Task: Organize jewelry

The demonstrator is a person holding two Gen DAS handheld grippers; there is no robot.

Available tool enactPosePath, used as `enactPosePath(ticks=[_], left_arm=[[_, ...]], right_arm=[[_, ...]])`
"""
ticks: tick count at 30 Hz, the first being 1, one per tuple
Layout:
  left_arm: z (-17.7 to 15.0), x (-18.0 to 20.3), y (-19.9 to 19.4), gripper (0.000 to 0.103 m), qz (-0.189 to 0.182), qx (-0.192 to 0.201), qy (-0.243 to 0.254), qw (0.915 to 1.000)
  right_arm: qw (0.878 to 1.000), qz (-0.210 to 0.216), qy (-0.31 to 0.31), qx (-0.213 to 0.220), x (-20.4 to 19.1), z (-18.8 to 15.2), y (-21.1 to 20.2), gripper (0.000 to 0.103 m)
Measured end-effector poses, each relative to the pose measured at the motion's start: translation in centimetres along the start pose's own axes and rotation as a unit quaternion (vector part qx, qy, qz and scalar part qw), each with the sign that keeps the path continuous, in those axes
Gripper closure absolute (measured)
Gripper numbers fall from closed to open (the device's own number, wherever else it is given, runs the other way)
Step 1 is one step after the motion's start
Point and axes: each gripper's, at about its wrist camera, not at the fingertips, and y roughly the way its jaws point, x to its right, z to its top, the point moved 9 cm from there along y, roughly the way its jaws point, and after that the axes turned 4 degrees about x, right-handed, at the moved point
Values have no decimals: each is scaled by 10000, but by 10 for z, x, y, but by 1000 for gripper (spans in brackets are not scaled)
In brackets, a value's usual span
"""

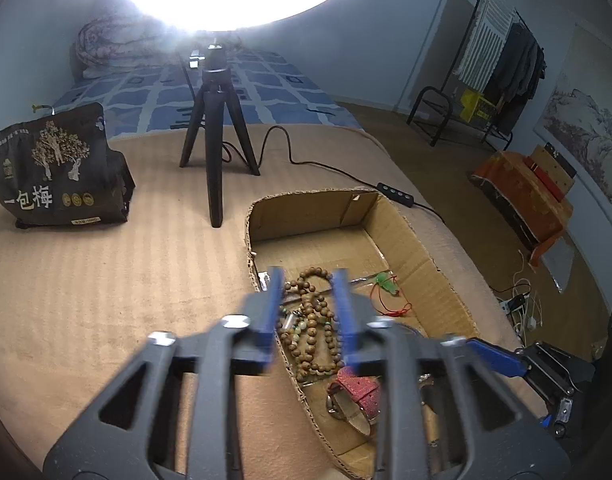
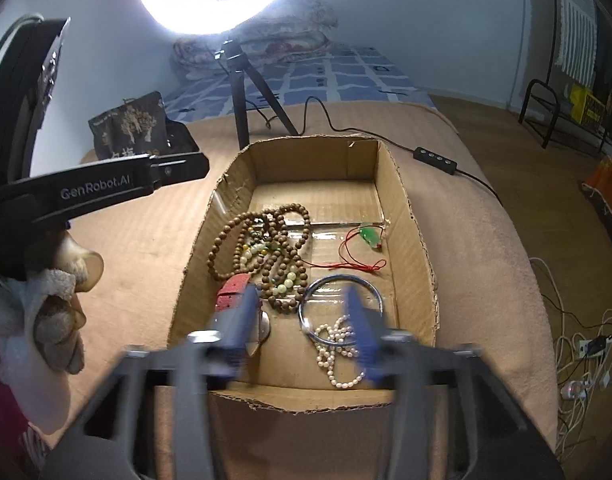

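In the left wrist view, the left gripper (image 1: 308, 304) hangs over the near left part of an open cardboard box (image 1: 421, 240) that sits on a tan blanket-covered surface (image 1: 106, 280); its blue fingers (image 1: 274, 300) stand apart with nothing pressed between them, and the wooden bead strand (image 1: 311, 320) lies on the box floor below the gap. A watch with a pink strap (image 1: 359, 390) lies nearer the box's near end, and a green pendant on red cord (image 1: 387, 284) lies toward the right wall. Beyond the box stand a black tripod (image 1: 216, 132) and a dark snack bag (image 1: 58, 168). In the right wrist view, the right gripper (image 2: 304, 322) hovers over the box's (image 2: 409, 216) near end, fingers (image 2: 359, 332) wide apart and empty, blurred. Between and below them lie a metal bangle (image 2: 341, 310) and a pearl strand (image 2: 337, 354) that overlaps the bangle's near rim. The left gripper's body (image 2: 94, 190) and a gloved hand (image 2: 60, 320) show at the left edge.
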Motion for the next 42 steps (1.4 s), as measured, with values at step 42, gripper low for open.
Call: enactPosePath(ticks=[42], left_arm=[[18, 12, -105, 38, 320, 604, 393, 9969]], right_arm=[[9931, -765, -347, 816, -11, 30, -92, 31]])
